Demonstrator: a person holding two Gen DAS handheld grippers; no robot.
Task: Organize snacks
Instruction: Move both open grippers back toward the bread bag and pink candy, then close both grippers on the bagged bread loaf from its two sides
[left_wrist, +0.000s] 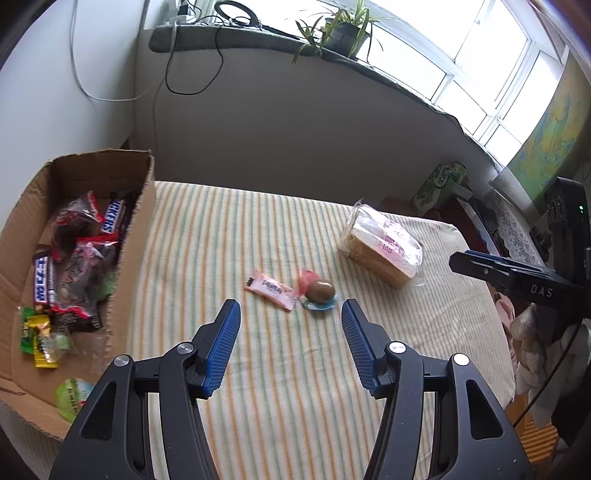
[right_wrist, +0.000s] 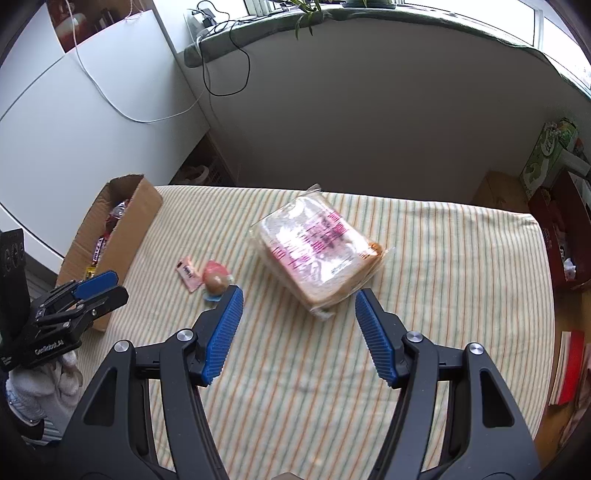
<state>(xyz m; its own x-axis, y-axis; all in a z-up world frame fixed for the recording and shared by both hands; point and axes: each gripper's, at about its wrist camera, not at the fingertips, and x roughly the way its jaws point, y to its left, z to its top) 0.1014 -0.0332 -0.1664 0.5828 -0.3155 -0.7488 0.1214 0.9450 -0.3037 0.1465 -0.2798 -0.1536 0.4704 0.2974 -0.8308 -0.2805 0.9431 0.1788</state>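
A cardboard box (left_wrist: 138, 236) at the table's left holds Snickers bars and several other snack packs; it also shows in the right wrist view (right_wrist: 129, 229). A pink candy packet (left_wrist: 271, 290), a brown wrapped egg-shaped snack (left_wrist: 320, 291) and a bagged sandwich bread (left_wrist: 384, 245) lie on the striped cloth. My left gripper (left_wrist: 291, 314) is open and empty, just short of the packet and the egg. My right gripper (right_wrist: 298, 300) is open and empty, just short of the bread bag (right_wrist: 317, 247). The packet (right_wrist: 189, 274) and egg (right_wrist: 217, 282) lie to its left.
The striped tablecloth (left_wrist: 258, 387) covers the table. A wall and window sill with a potted plant (left_wrist: 343, 31) stand behind. A green tissue box (left_wrist: 441, 182) and red boxes (right_wrist: 561, 229) sit off the table's right. Each gripper shows in the other's view (left_wrist: 509, 275) (right_wrist: 85, 291).
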